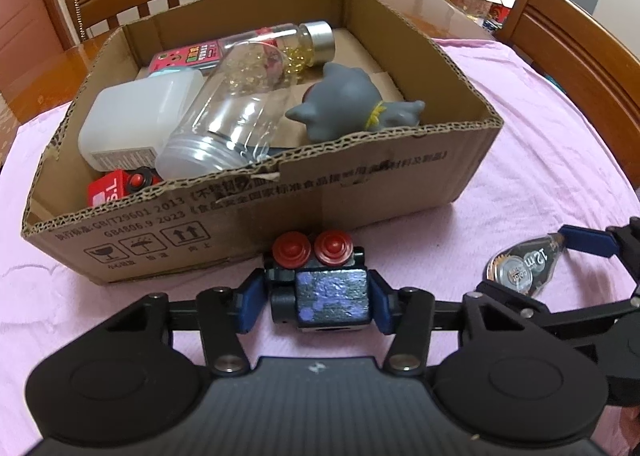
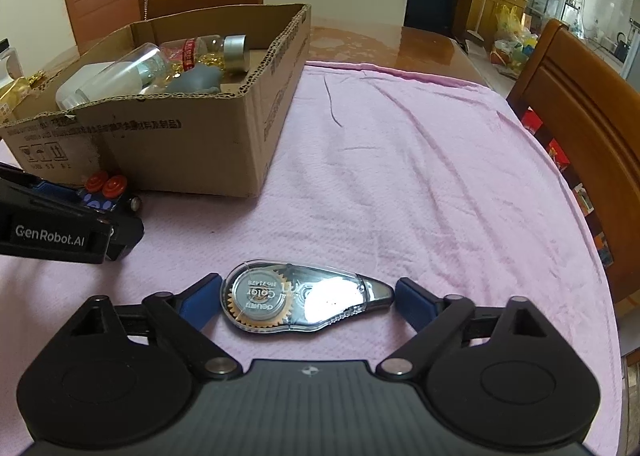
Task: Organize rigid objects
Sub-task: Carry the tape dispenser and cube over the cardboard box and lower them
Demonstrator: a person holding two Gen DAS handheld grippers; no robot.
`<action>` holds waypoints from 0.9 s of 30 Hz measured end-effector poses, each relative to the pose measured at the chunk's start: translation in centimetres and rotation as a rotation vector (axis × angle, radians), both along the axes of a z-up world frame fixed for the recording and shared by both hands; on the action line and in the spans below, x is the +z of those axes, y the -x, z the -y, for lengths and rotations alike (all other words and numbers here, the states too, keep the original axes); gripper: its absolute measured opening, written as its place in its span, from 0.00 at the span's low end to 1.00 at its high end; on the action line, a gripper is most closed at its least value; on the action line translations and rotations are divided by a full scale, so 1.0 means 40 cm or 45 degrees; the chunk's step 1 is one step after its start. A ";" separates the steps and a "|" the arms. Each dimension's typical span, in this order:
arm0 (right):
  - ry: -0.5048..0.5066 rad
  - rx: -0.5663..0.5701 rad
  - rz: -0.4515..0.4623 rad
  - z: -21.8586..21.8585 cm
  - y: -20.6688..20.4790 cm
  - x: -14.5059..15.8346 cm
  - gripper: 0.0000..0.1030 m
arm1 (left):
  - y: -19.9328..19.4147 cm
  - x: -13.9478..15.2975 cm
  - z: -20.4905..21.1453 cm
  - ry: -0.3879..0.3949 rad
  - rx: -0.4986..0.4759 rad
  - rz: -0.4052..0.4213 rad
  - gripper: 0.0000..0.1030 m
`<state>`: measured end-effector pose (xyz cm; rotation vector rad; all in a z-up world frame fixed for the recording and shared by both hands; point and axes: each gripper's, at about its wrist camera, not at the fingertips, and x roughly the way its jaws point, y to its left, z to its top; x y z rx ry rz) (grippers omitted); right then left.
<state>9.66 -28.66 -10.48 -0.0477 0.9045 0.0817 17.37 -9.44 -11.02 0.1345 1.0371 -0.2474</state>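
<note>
Left wrist view showed the left gripper (image 1: pixel 316 298) clamped on a small, stiff toy vehicle (image 1: pixel 324 288) between its jaws, before the cardboard box (image 1: pixel 360 192). The right gripper (image 2: pixel 308 296) stood open, flanking the tape dispenser (image 2: pixel 304 298), seemingly untouched; light, slick plastic, best pinched across its flat sides.

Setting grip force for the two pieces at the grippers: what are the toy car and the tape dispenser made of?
Toy car: looks like hard painted plastic or metal; scuffed, shiny dark body, glossy red knobs. I cannot tell which.
Tape dispenser: clear glossy hard plastic, probably; the gear and spool show through the shell, which throws glare.
</note>
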 end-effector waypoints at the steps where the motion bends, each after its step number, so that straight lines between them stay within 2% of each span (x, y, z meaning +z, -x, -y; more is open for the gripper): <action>1: -0.004 0.003 -0.005 0.001 0.000 0.001 0.90 | -0.001 0.002 -0.002 0.004 -0.015 -0.009 0.48; 10: -0.044 0.086 -0.059 0.019 -0.006 0.042 0.90 | 0.012 0.027 -0.031 0.023 -0.163 -0.058 0.48; 19: -0.076 0.257 -0.095 0.027 -0.013 0.133 0.90 | 0.037 0.126 -0.070 -0.014 -0.287 -0.092 0.48; 27: -0.060 0.472 0.017 -0.027 -0.058 0.256 0.90 | 0.020 0.227 -0.113 0.007 -0.279 -0.044 0.48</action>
